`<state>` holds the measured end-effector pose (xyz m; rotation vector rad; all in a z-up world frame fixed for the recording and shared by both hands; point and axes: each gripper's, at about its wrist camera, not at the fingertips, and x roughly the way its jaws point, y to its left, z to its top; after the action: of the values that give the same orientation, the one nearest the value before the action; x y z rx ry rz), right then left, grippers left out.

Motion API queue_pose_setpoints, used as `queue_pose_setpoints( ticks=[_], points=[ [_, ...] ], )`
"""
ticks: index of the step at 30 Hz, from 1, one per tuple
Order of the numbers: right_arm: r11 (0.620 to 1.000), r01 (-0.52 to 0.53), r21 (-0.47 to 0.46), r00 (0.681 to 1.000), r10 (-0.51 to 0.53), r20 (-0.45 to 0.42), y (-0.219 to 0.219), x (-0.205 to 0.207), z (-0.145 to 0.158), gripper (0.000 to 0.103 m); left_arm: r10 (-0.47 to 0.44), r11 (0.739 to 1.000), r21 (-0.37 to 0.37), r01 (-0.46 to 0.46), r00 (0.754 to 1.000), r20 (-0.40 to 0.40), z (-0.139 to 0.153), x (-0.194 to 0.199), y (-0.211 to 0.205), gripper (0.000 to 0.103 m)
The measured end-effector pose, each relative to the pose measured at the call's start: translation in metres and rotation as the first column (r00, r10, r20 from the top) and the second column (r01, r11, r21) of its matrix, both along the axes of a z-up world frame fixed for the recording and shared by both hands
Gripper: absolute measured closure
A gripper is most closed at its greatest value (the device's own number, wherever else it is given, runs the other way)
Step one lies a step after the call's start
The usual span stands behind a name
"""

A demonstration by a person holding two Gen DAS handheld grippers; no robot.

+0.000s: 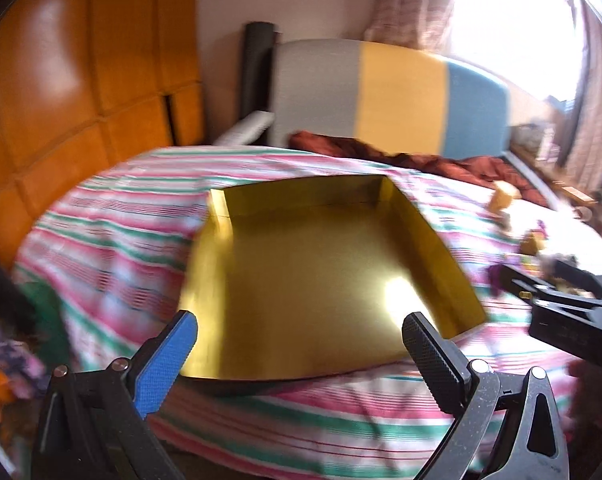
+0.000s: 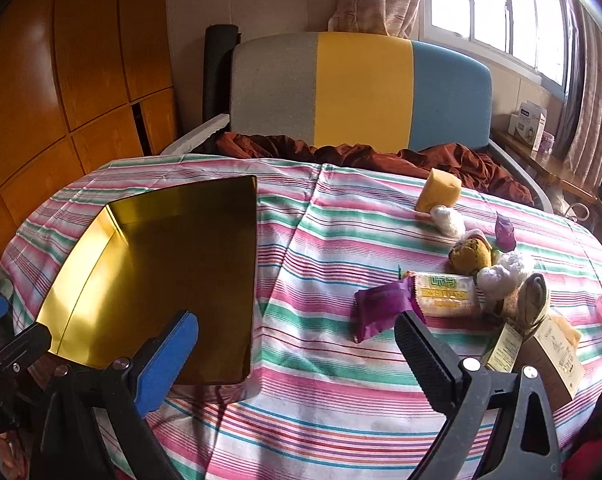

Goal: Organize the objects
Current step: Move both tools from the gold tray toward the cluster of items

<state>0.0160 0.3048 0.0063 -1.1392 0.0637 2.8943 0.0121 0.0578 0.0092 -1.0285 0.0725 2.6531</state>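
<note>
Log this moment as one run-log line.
left gripper: open, empty | right gripper: open, empty | shiny gold rectangular tray: empty | purple snack packet: on striped cloth

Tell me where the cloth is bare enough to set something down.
Free: the striped cloth between the gold tray and the purple packet, and the tray's own floor. Crowded: the right side, around the snack bar, yellow sponge and small boxes.

Daylight pours through the window (image 2: 497, 8) at upper right, blown out white; glare flares inside the gold tray (image 1: 401, 292); the left view smears with motion blur, edges bowed
</note>
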Motion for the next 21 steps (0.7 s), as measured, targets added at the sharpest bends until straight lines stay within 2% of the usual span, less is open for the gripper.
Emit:
queue_pose_setpoints(
  ticks=[2,4,7,11,16,21],
  points=[
    [1.0,0.024,-0.01,1.0,-0.024,0.011,0.015,0.001,-0.002,0.002,-0.056,0.997,0.049,0.055,0.998,0.037,-0.001,-0.001,0.008,0.0],
    [0.999,0.045,-0.015,0.999,-0.045,0.021,0.029,0.002,-0.002,0.002,-0.097,0.994,0.051,0.093,0.993,0.063,-0.002,-0.002,0.018,0.0],
    [0.996,0.089,-0.006,0.995,-0.088,0.034,0.057,0.003,-0.001,0.002,-0.153,0.988,0.017,0.152,0.986,0.072,-0.004,-0.002,0.037,0.0],
    [0.986,0.16,-0.046,0.986,-0.158,0.044,0.106,0.007,0.006,0.002,-0.234,0.971,0.073,0.228,0.967,0.096,-0.003,0.001,0.049,0.0],
    [0.95,0.295,-0.105,0.955,-0.292,0.045,0.181,0.014,0.018,0.002,-0.302,0.952,0.077,0.297,0.952,0.055,0.004,0.001,0.068,0.0],
    [0.912,0.385,-0.139,0.923,-0.383,0.043,0.233,0.02,0.021,0.002,-0.386,0.921,0.056,0.385,0.922,0.028,0.01,0.0,0.099,0.0]
  ],
)
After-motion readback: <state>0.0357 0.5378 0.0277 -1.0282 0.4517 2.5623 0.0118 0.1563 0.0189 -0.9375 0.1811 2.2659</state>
